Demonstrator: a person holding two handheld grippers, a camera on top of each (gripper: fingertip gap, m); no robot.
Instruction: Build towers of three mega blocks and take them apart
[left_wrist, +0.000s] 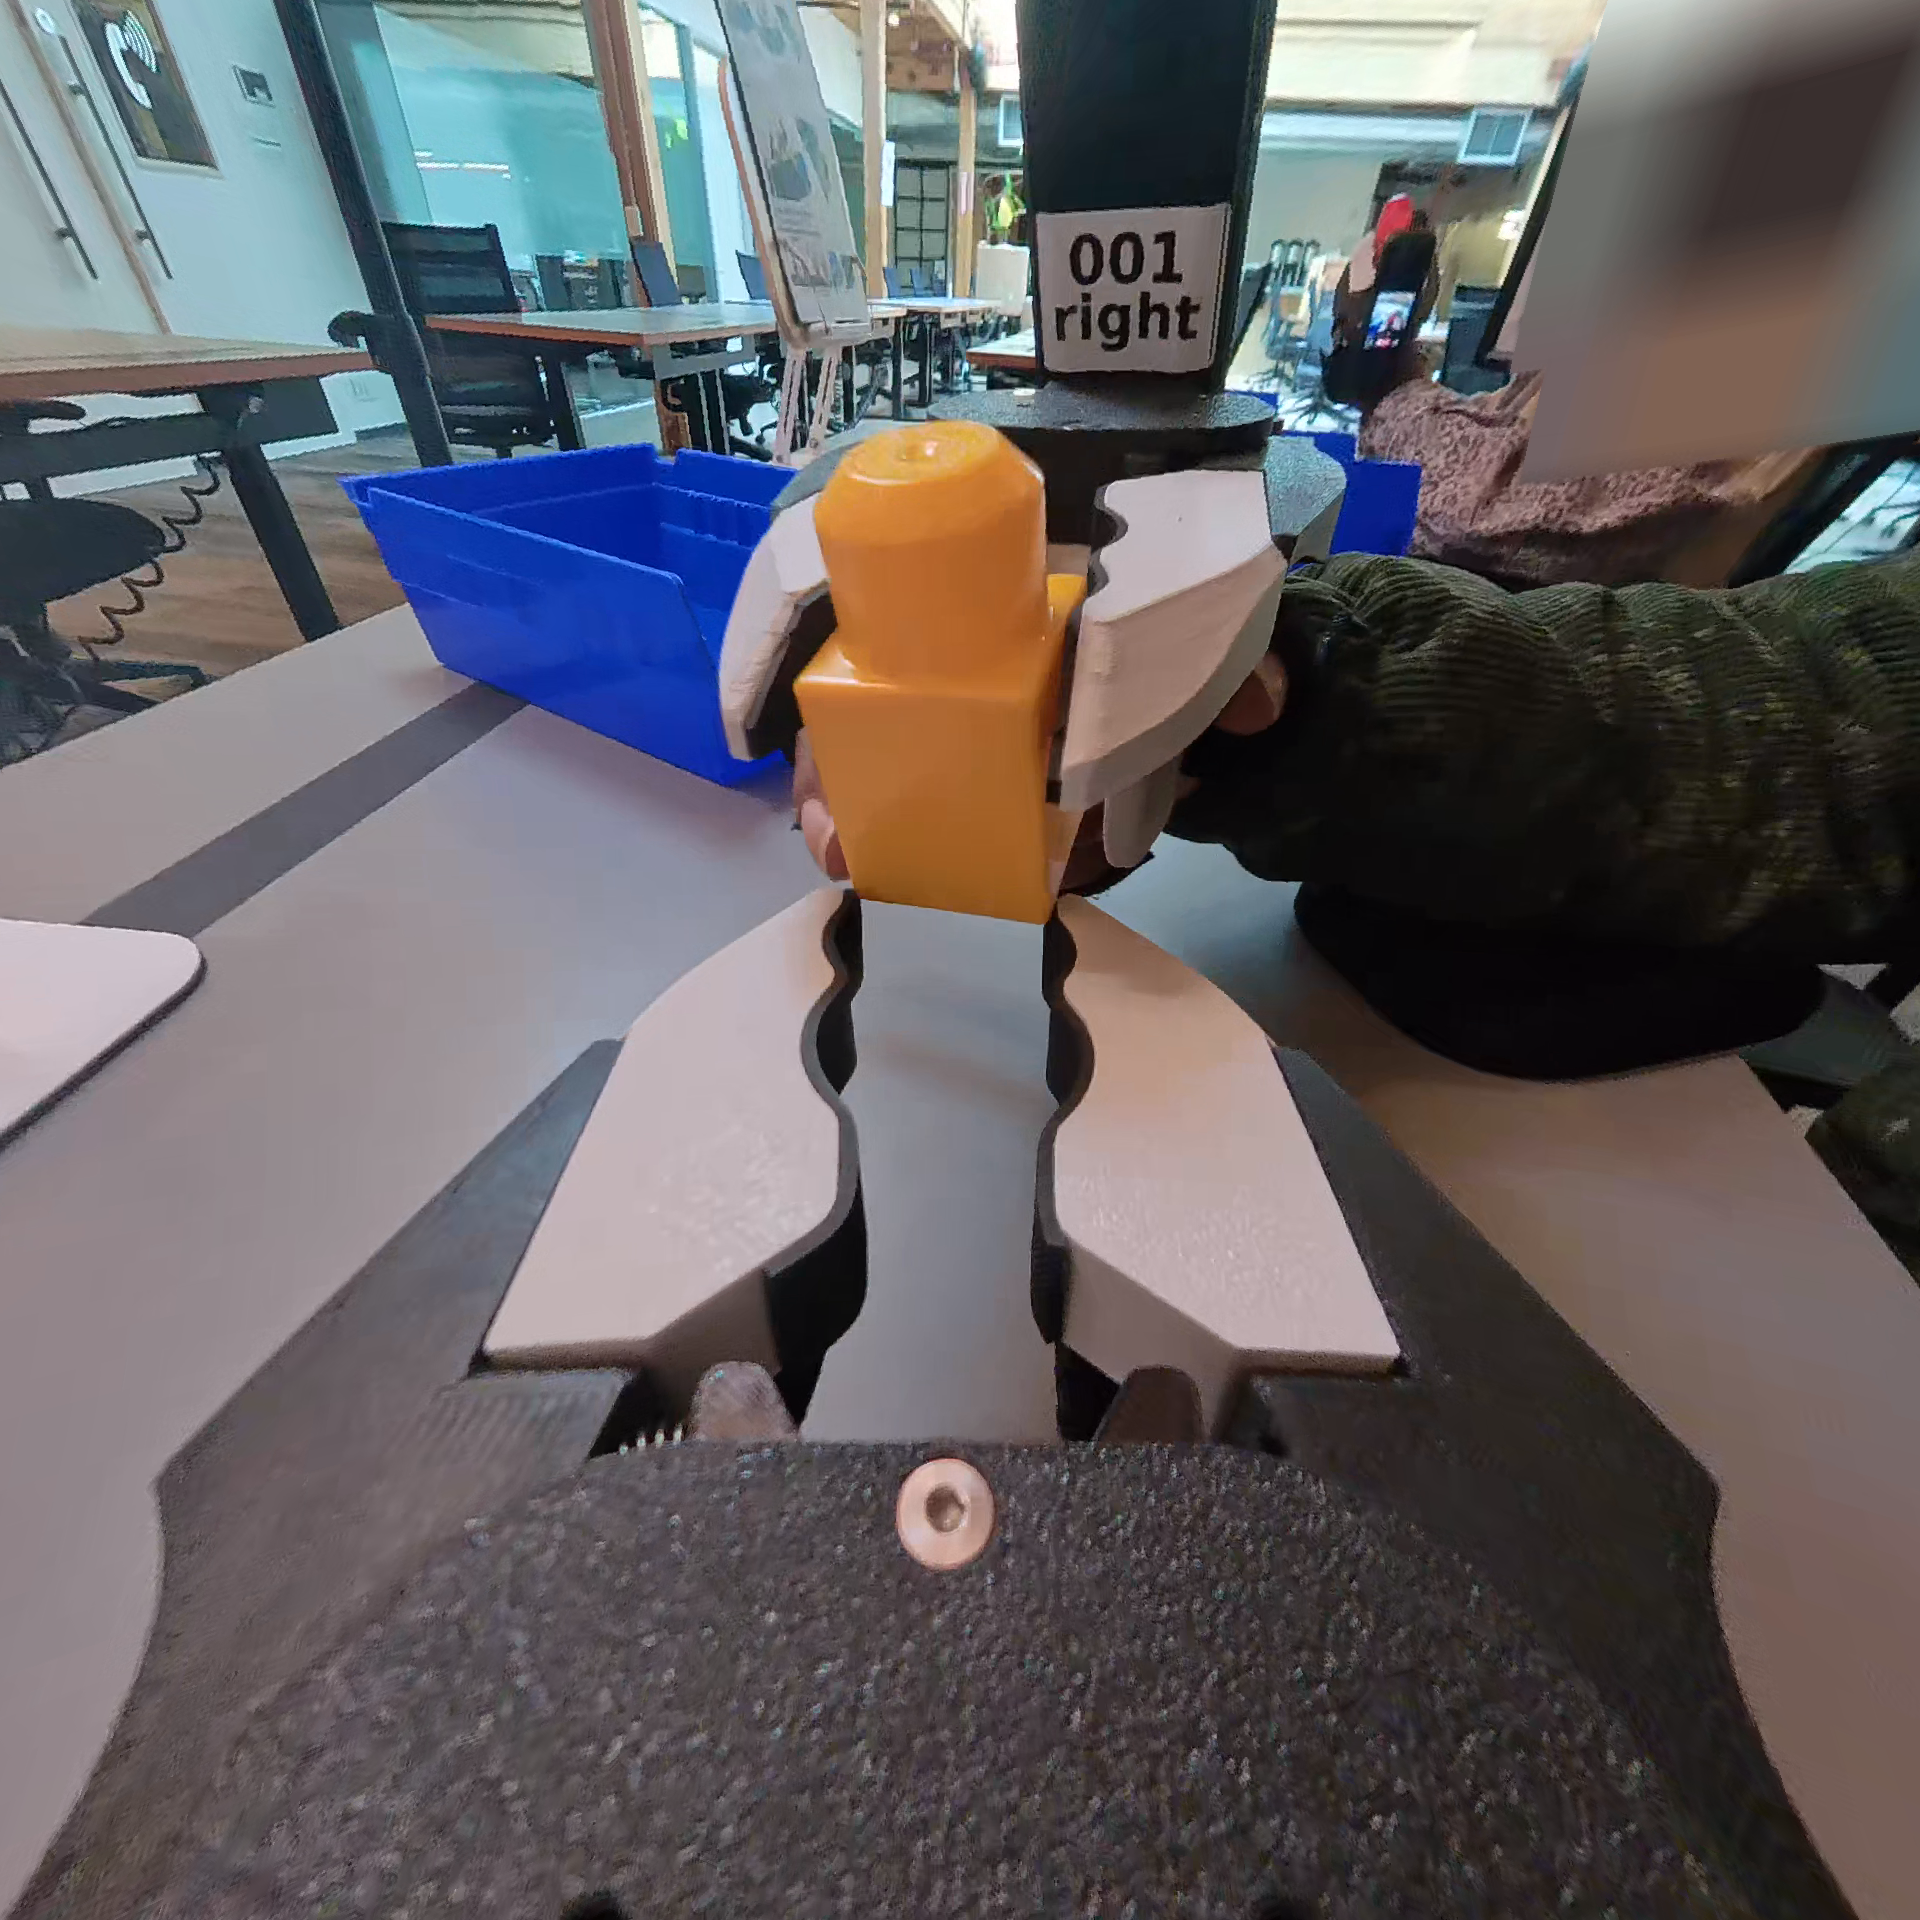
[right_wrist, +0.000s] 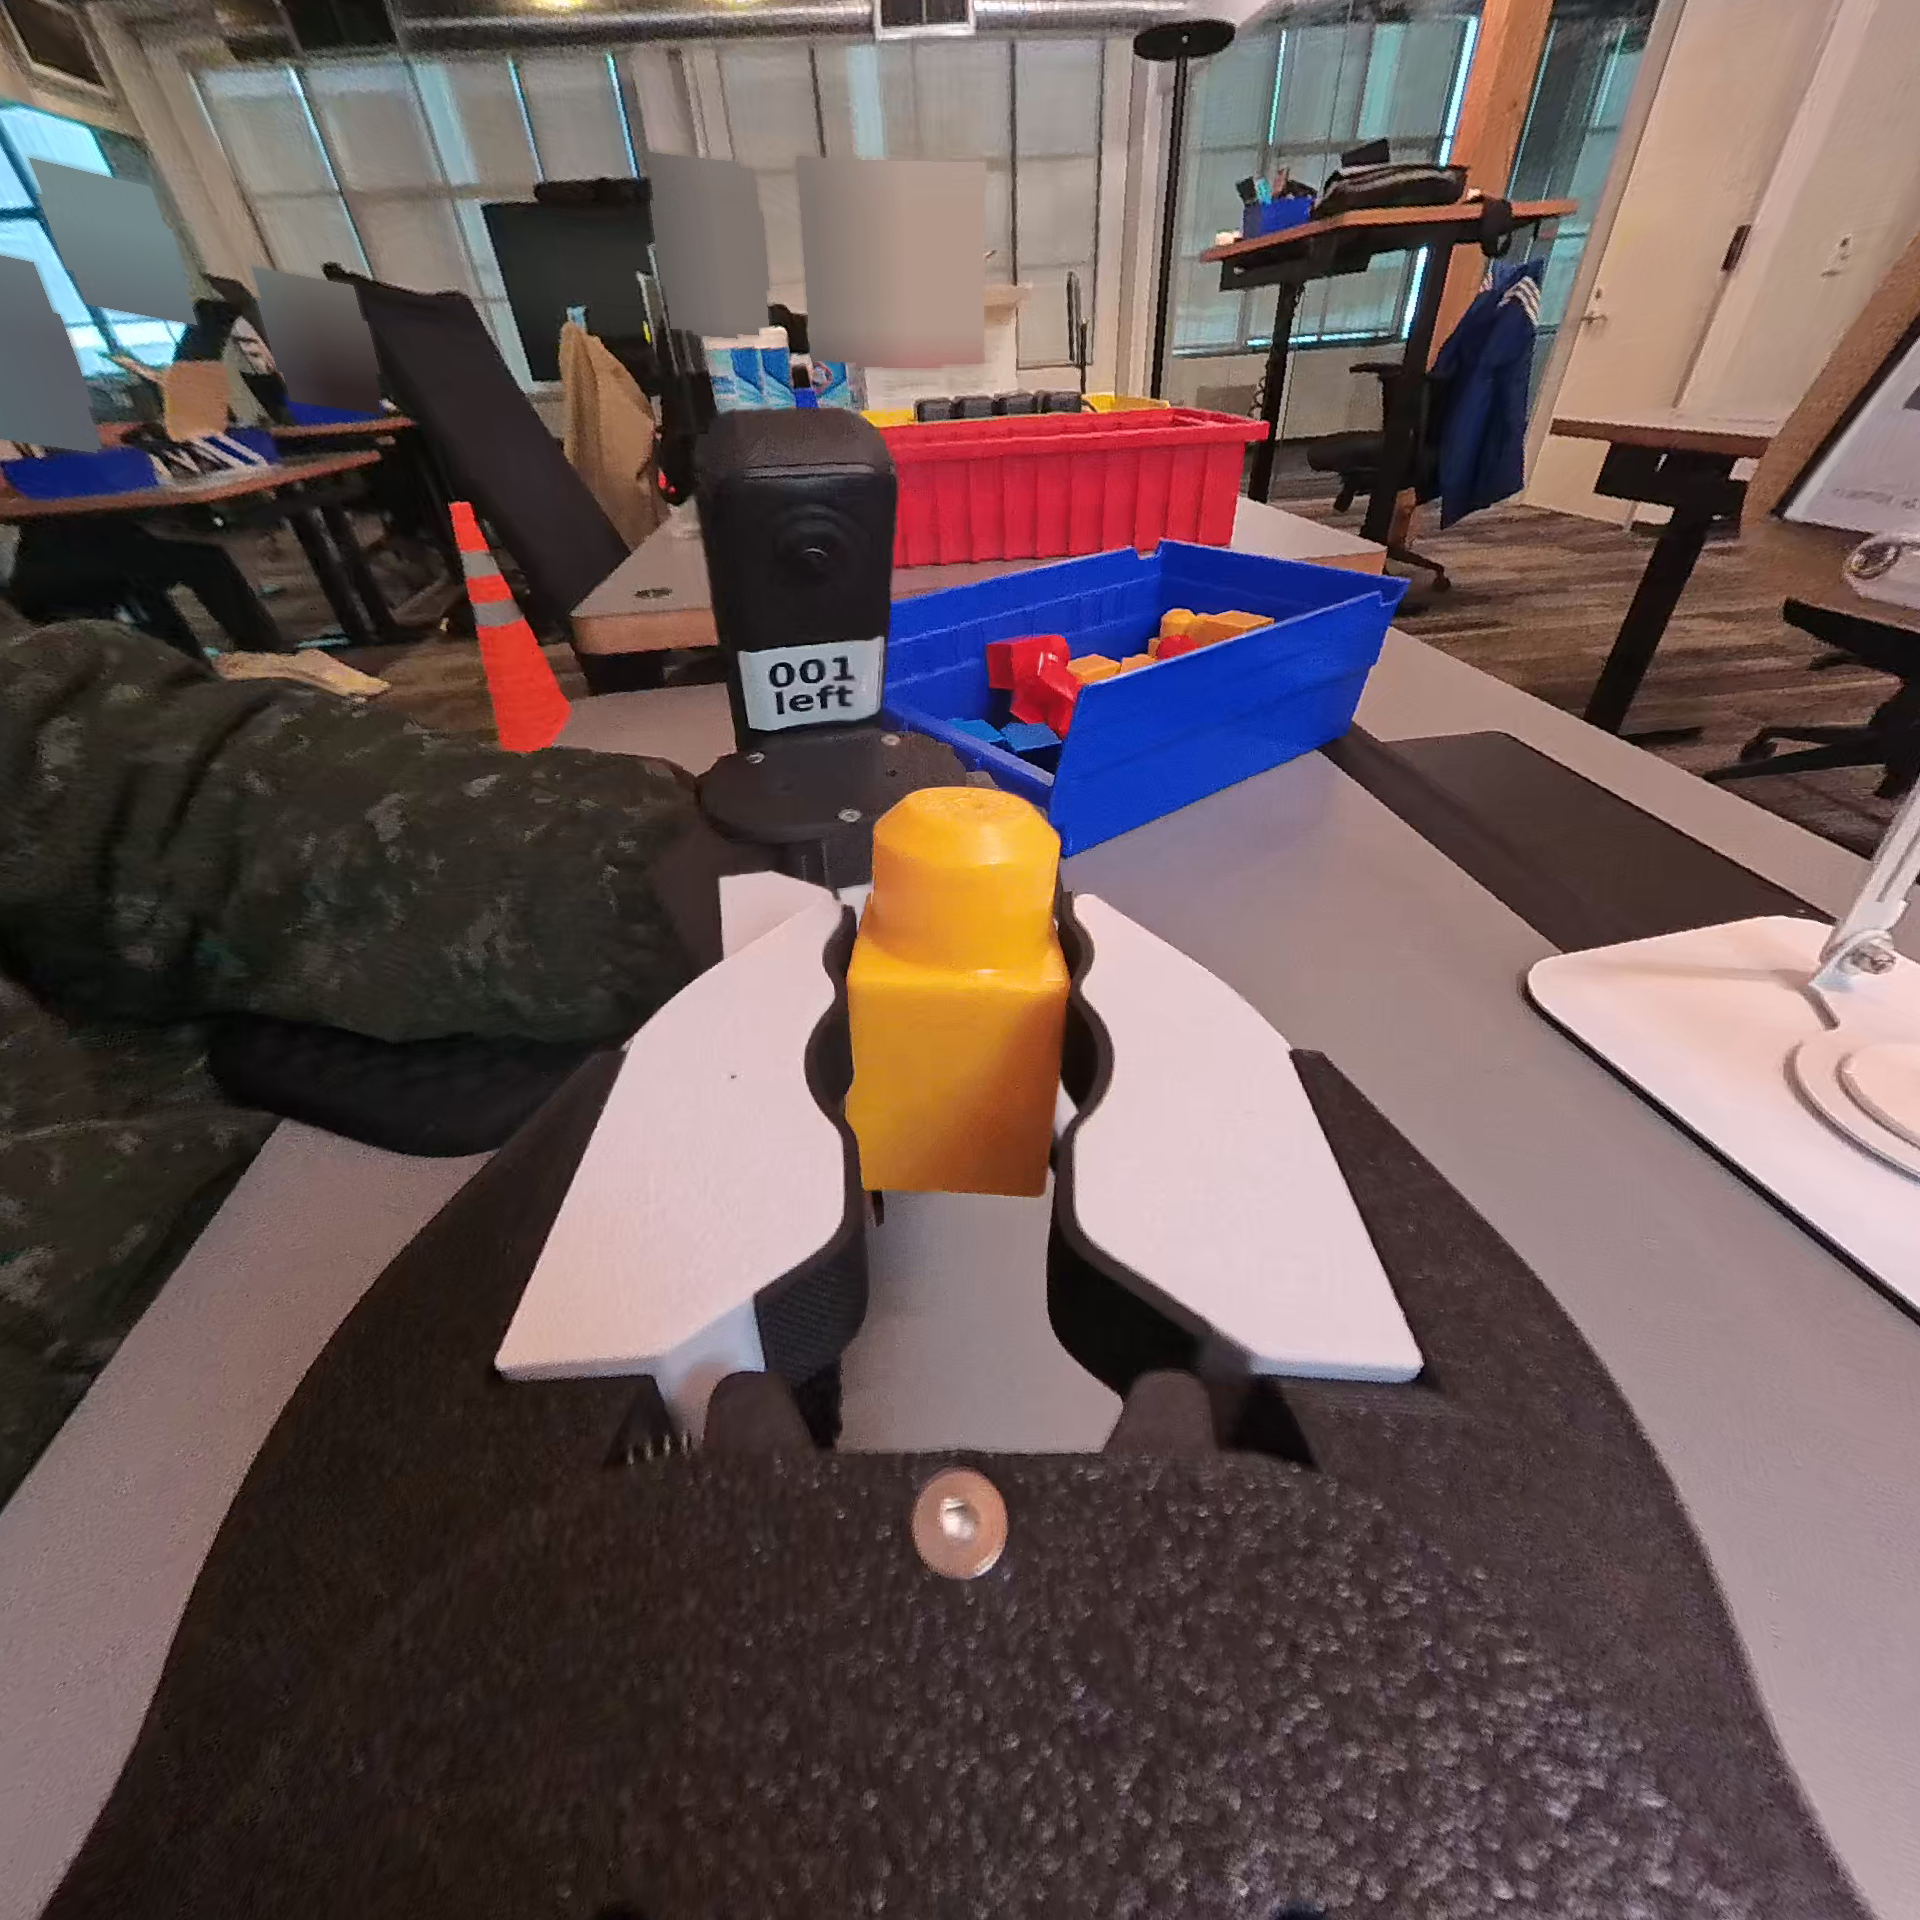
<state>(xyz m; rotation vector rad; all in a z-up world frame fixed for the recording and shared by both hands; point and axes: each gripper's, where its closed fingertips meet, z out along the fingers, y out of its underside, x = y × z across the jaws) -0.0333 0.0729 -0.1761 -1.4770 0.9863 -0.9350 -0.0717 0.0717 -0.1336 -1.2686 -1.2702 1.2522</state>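
Note:
One orange mega block (right_wrist: 956, 1049) with a single round stud stands upright between the fingers of my right gripper (right_wrist: 956, 925), which is shut on its sides and holds it above the grey table (right_wrist: 1403, 1039). In the left wrist view the same block (left_wrist: 935, 727) is in the right gripper (left_wrist: 940, 717), facing me. My left gripper (left_wrist: 951, 935) is open and empty, its fingertips (left_wrist: 821, 935) just below the block's bottom edge, about a block's width apart. One left fingertip shows behind the block in the right wrist view (right_wrist: 774, 914).
A blue bin (right_wrist: 1226, 717) behind the grippers holds red (right_wrist: 1029, 665), orange and blue blocks; it also shows in the left wrist view (left_wrist: 561, 613). A white stand base (right_wrist: 1704, 1039) lies on the table at the right. Sleeved arms (left_wrist: 1558, 748) hold both grippers. Tip to tip, the grippers are about 5 cm apart.

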